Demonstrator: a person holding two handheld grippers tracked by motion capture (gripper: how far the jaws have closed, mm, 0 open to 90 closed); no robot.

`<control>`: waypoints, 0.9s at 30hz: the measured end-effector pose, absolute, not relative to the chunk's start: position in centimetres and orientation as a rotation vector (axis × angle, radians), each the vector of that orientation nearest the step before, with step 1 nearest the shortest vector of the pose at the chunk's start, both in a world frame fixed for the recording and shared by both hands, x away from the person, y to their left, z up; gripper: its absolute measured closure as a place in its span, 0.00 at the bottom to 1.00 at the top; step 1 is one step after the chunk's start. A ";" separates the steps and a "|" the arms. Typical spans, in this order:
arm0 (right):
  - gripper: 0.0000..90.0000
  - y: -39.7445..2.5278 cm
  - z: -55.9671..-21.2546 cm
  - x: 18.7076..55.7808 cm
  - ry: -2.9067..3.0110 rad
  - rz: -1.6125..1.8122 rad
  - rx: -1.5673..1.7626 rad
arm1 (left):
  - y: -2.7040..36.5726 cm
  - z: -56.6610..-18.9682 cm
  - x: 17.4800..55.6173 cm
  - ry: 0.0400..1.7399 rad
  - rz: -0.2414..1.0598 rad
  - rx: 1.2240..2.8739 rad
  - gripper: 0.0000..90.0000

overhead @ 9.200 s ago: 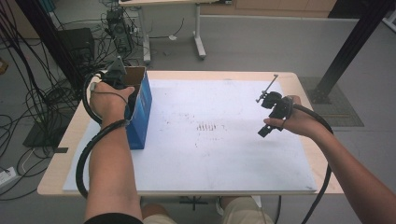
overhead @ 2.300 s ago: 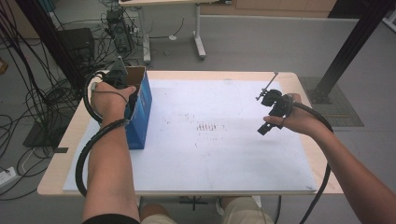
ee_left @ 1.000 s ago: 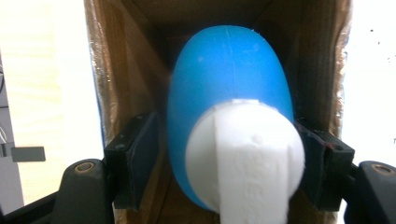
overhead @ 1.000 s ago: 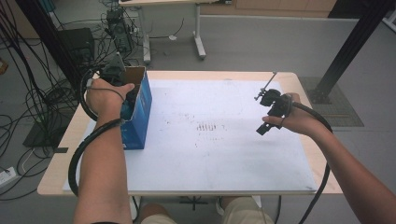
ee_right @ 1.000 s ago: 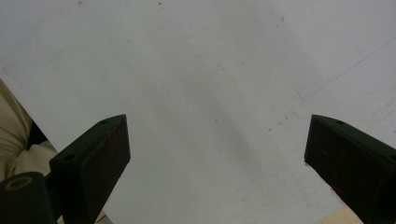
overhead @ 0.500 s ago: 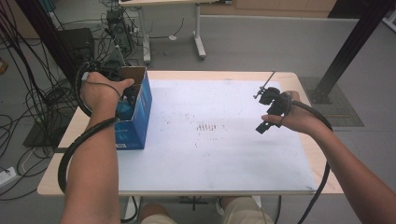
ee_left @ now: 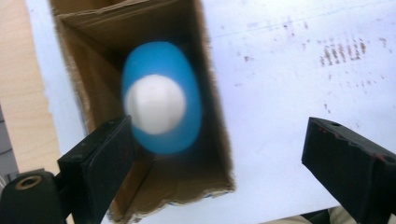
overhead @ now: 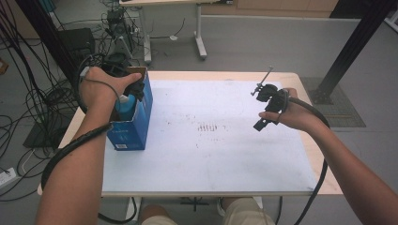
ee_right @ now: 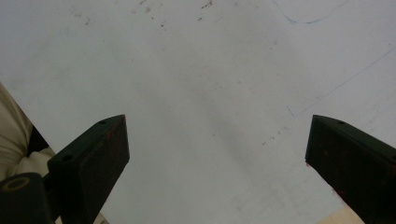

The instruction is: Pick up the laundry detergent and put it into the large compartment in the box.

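Blue bottle (ee_left: 162,98) stands in the open box (overhead: 136,117) on the white-covered table (overhead: 234,154); both grippers' fingers spread wide.

The box (ee_left: 93,88) is raw brown cardboard inside with rough torn edges, printed glossy blue outside. The bottle (ee_left: 163,98) in it looks like smooth blue plastic with a white cap. A matt white sheet, scuffed and speckled, covers the pale wooden tabletop (overhead: 309,159). Each claw has matt black jaws.

The right hand-held gripper (ee_right: 217,163) hangs, jaws wide apart, over the white table sheet (ee_right: 210,70).
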State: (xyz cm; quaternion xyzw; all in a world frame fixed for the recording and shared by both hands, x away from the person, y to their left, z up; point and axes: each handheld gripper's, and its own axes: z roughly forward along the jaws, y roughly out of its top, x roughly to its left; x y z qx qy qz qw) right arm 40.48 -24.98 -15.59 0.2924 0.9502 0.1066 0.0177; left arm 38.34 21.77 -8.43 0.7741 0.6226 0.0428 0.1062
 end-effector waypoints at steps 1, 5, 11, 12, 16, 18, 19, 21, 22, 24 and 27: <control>0.07 -25.0 -15.5 40.5 2.949 0.333 0.911 | 21.6 -8.5 38.3 1.819 0.120 2.287 0.10; 0.07 -25.1 -15.4 40.8 2.947 0.334 0.918 | 20.6 -8.7 37.9 1.754 0.112 2.326 0.09; 0.07 -25.3 -15.4 41.2 2.937 0.329 0.949 | 19.1 -8.8 37.4 1.671 0.105 2.369 0.08; 0.07 -25.4 -15.5 41.2 2.934 0.332 0.955 | 18.9 -8.7 37.3 1.655 0.105 2.379 0.08; 0.07 -25.8 -15.6 41.5 2.925 0.330 0.983 | 18.0 -9.0 37.0 1.608 0.093 2.398 0.07; 0.07 -25.9 -15.6 41.5 2.918 0.329 0.993 | 17.4 -9.1 37.0 1.580 0.082 2.417 0.07; 0.07 -26.0 -15.6 41.5 2.919 0.329 0.994 | 17.0 -9.1 36.9 1.565 0.081 2.426 0.07; 0.07 -26.1 -15.5 41.5 2.911 0.329 1.003 | 16.3 -9.2 36.8 1.535 0.079 2.443 0.07; 0.07 -26.2 -15.5 41.5 2.909 0.332 1.004 | 16.0 -9.3 36.8 1.520 0.077 2.452 0.07; 0.07 -26.3 -15.5 41.6 2.907 0.331 1.008 | 15.3 -9.4 36.7 1.503 0.078 2.466 0.07; 0.07 -26.5 -15.5 41.7 2.899 0.331 1.026 | 14.6 -9.6 36.7 1.473 0.062 2.483 0.07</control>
